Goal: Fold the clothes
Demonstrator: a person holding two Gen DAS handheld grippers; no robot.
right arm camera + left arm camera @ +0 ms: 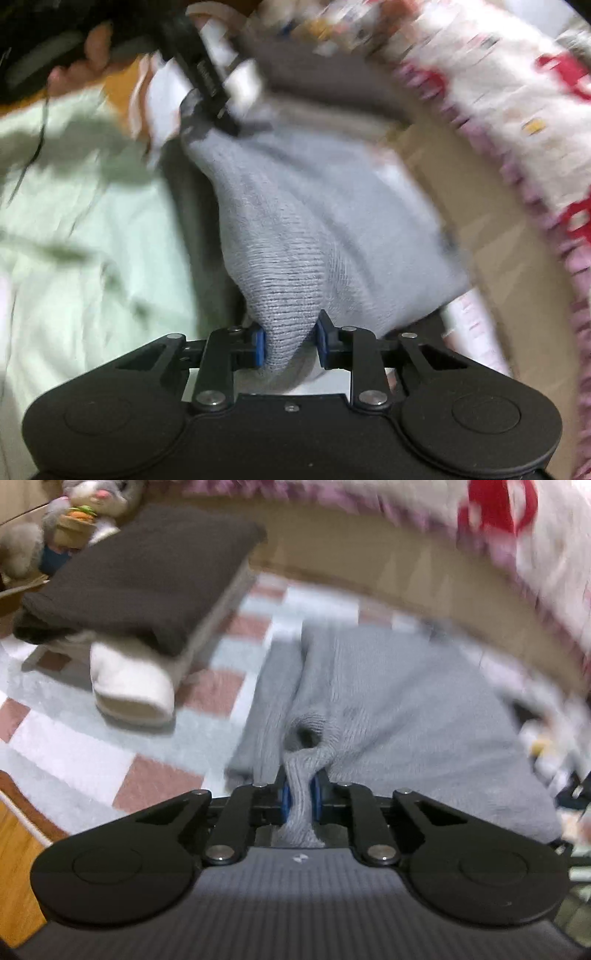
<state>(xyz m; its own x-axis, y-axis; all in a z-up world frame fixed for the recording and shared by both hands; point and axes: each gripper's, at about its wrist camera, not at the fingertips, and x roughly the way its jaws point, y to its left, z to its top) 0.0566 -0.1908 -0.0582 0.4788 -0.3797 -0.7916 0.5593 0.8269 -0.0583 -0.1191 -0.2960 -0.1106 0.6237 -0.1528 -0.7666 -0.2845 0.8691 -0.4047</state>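
A grey knitted garment is what I am handling; most of it spreads over a pink, white and pale blue checked rug, and both views are blurred. In my left wrist view, a bunched ridge of the knit runs straight back between the blue-padded fingers of my left gripper, which are pressed in on it, pinching the fabric. In my right wrist view, another gathered part of the garment rises away from my right gripper, whose fingers clamp it from both sides. At the garment's far end there I see the left gripper gripping the knit, held by a hand. Beyond the garment lie a folded dark cloth, a white slipper and a plush rabbit.
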